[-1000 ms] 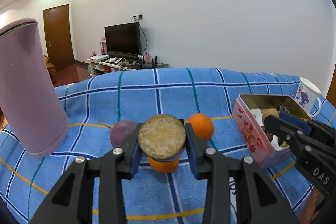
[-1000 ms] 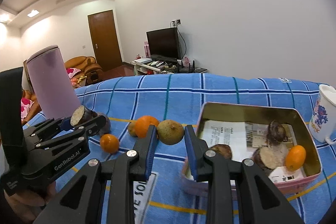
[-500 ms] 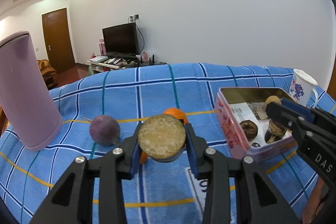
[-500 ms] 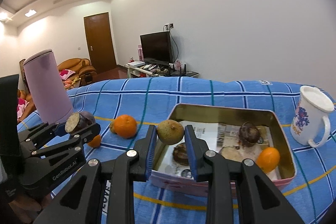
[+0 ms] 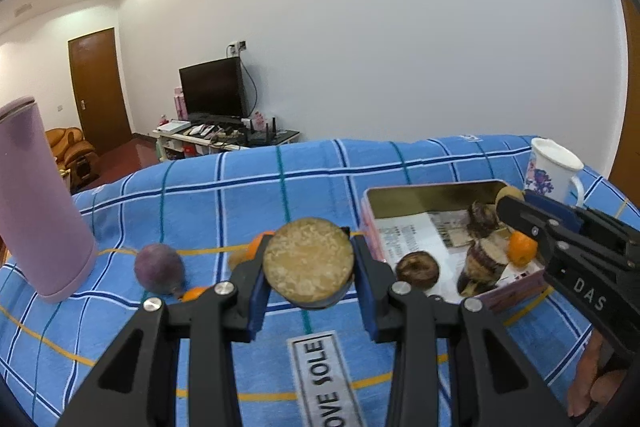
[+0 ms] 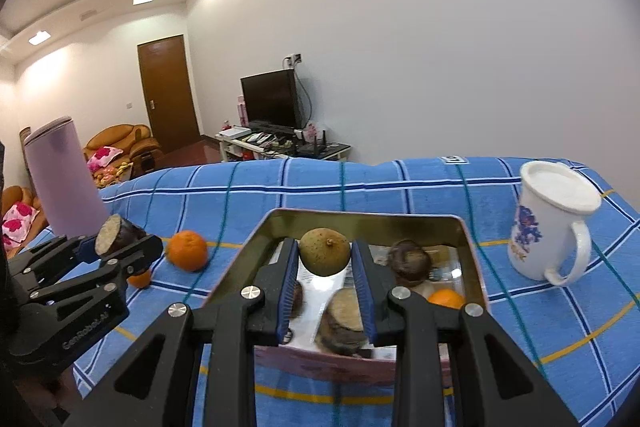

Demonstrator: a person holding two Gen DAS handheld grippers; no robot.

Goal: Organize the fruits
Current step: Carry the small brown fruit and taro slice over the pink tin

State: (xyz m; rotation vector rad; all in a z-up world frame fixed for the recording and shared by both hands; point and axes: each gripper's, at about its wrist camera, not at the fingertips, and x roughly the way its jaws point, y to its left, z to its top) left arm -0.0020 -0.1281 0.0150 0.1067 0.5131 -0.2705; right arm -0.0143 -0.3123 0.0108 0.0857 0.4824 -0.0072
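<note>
Both hand-held grippers now carried rightward, right hand-held gripper (image 6: 325,281) pinching greenish fruit (image 6: 325,257) over the tin (image 6: 472,247) (earlier short of it), left hand-held gripper (image 5: 308,289) clamping cut-faced fruit (image 5: 308,263) at tin's 9 o'clock, blue plaid surface (image 5: 240,195), TV (image 5: 212,89) behind.

A blue plaid cloth (image 6: 400,183) covers the tabletop. A tall lilac cylindrical container (image 6: 64,175) stands upright at its left edge. A white lidded mug (image 6: 550,223) with a floral print stands at the right, handle toward the camera. Against the far wall, a black television (image 6: 272,99) sits on a low stand (image 6: 280,147). A brown door (image 6: 168,99) is closed; orange armchairs (image 6: 120,143) stand nearby.
</note>
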